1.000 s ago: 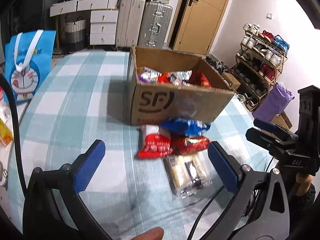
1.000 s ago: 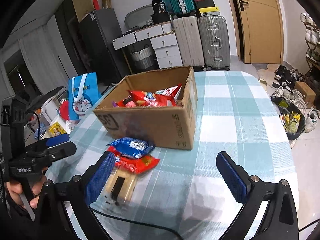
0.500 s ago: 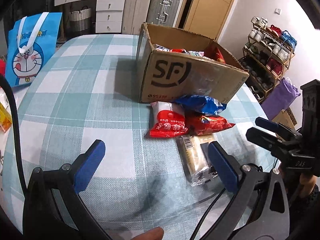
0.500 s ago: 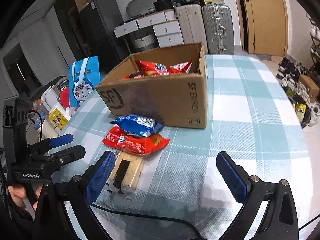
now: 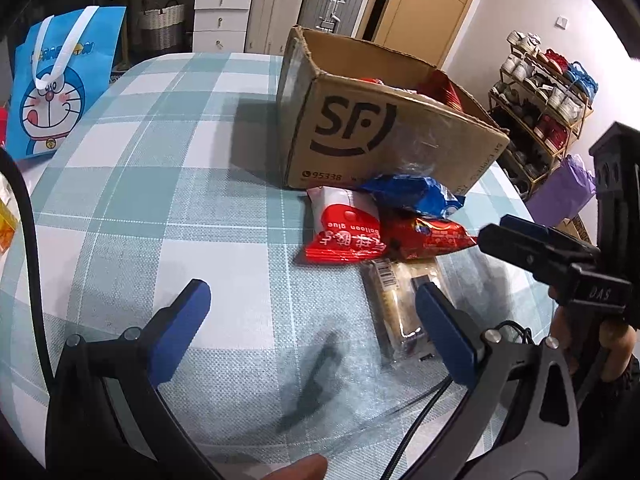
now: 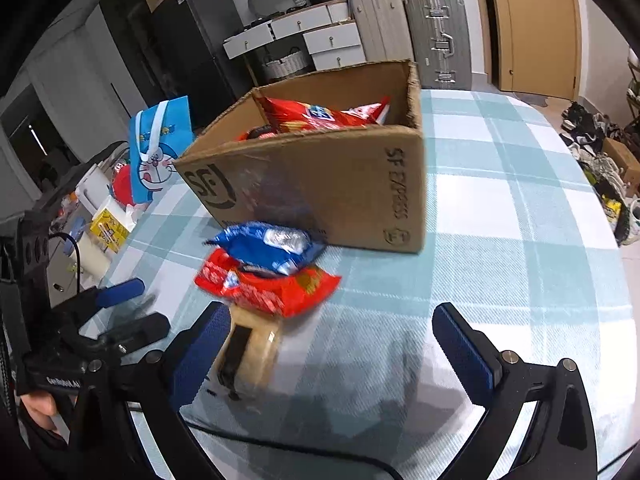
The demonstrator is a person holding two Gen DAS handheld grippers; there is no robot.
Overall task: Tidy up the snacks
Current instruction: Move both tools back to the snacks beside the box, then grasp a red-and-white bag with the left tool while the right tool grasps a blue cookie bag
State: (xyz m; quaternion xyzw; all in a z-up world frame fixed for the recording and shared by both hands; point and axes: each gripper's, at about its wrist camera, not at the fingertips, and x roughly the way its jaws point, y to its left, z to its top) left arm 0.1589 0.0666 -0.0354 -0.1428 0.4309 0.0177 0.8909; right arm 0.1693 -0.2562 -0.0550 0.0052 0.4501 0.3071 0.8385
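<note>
While both tongs hover low over the checked desk, neither has hold of anything. Left tongs spread wide, blue fingers above bare cloth, the other finger just beside a clear biscuit pack. Right tongs also spread wide, left finger overlapping the biscuit pack in view; contact cannot be told, frame is blurred there. In the left view the right tongs reach in from the right, near the snack pile.

Just past the biscuit pack: red-and-white packet flat on the desk, red packet beside it, overlapping the biscuit pack's far end. Blue packet lies on top of the red packet, touching the front wall of the box.

Cardboard box, open-topped, stands behind the pile, red snack bags inside.

Further: blue cartoon bag upright at the desk's left edge. Beyond the desk, suitcases, white drawers, a door, a shoe rack.
</note>
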